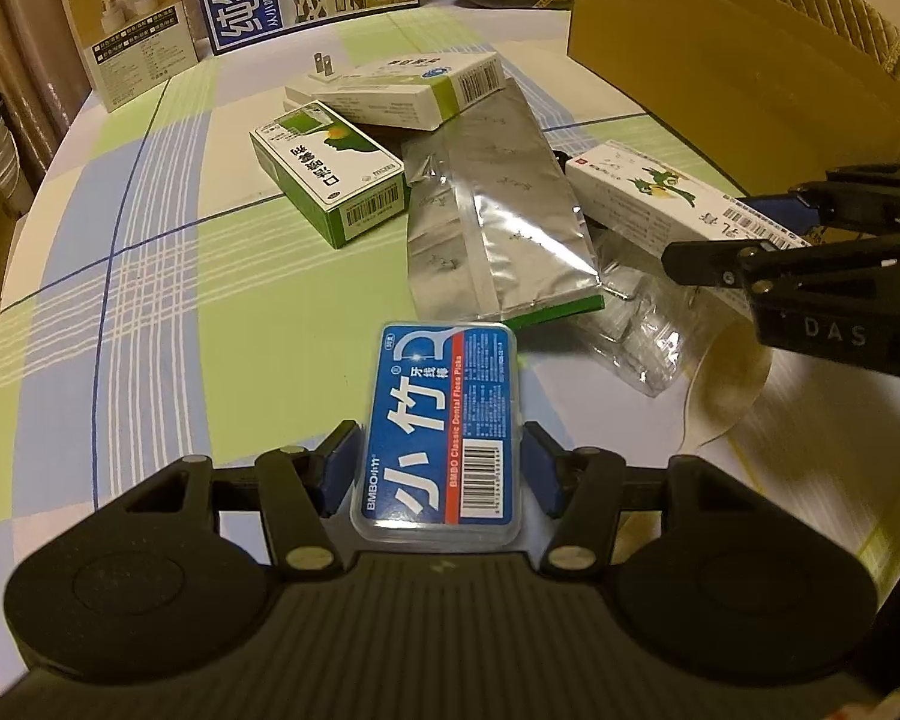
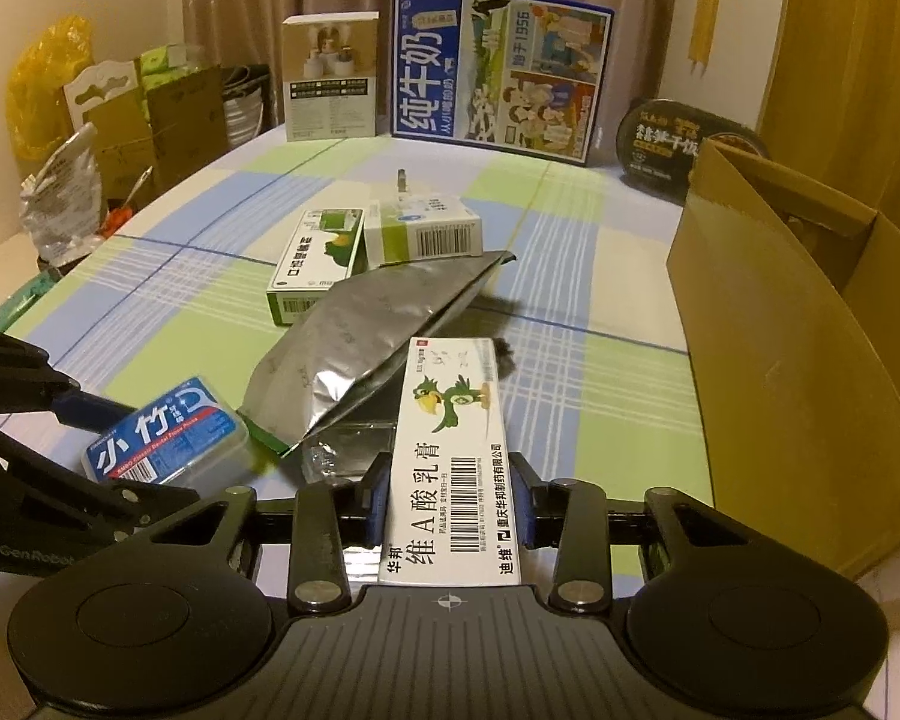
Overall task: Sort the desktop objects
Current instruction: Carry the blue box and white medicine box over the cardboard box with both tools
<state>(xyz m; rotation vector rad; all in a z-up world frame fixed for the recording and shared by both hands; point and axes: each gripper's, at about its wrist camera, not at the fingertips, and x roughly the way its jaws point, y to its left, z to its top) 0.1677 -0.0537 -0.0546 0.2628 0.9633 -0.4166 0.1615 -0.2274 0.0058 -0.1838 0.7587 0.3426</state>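
Left claw point(image 1: 441, 468) is clamped on the blue dental floss case point(image 1: 441, 429), held at the near edge of the checked bench point(image 1: 150, 312). Right claw point(image 2: 450, 501) is clamped on the white ointment box point(image 2: 450, 456), just beside the silver foil pouch point(image 2: 360, 360). Two green-and-white medicine boxes point(image 2: 318, 264) are seen behind the pouch, an open cardboard box point(image 2: 810, 360) at the right.

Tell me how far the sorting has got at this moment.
Done: nothing visibly sorted; the carton's inside is hidden. In hand: the left hand-held gripper is shut on the floss box, the right hand-held gripper on the cream box. Left: two green boxes, the foil pouch, a clear bag and a plug.
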